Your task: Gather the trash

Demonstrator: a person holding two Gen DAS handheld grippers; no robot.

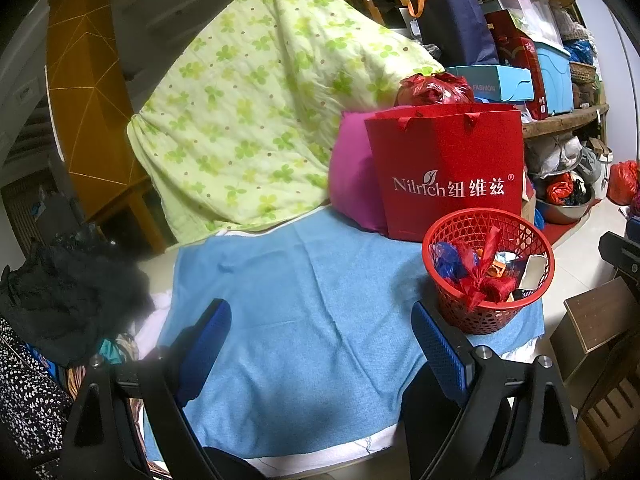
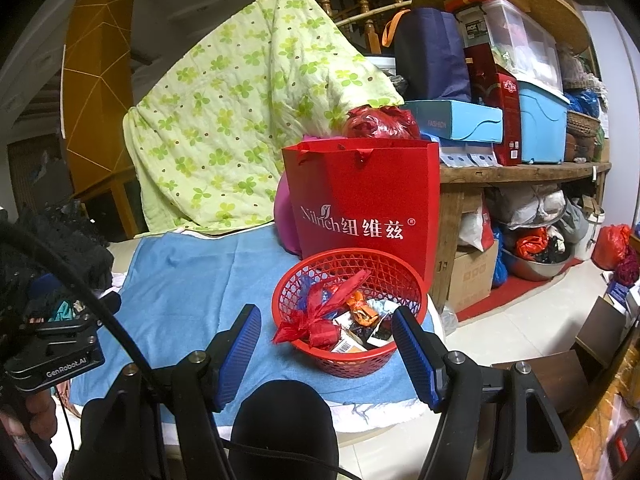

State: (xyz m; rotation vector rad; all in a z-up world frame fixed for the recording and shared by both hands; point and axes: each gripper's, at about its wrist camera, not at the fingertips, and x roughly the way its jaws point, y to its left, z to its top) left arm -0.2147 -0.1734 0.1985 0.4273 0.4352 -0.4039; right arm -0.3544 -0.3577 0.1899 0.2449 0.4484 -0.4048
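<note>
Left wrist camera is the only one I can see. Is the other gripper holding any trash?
Observer: No. The right gripper is open and holds nothing. It is pointed at the red basket.
Operator: What's hiding behind the big red bag, down low?
Observer: A cardboard box stands on the floor under the wooden shelf, to the right of the red gift bag.
Operator: Is there anything in the basket I'm missing?
Observer: Yes, a piece with a barcode label lies near the front of the pile.

Blue cloth (image 1: 304,280) over table; red basket (image 1: 490,268) atop
</note>
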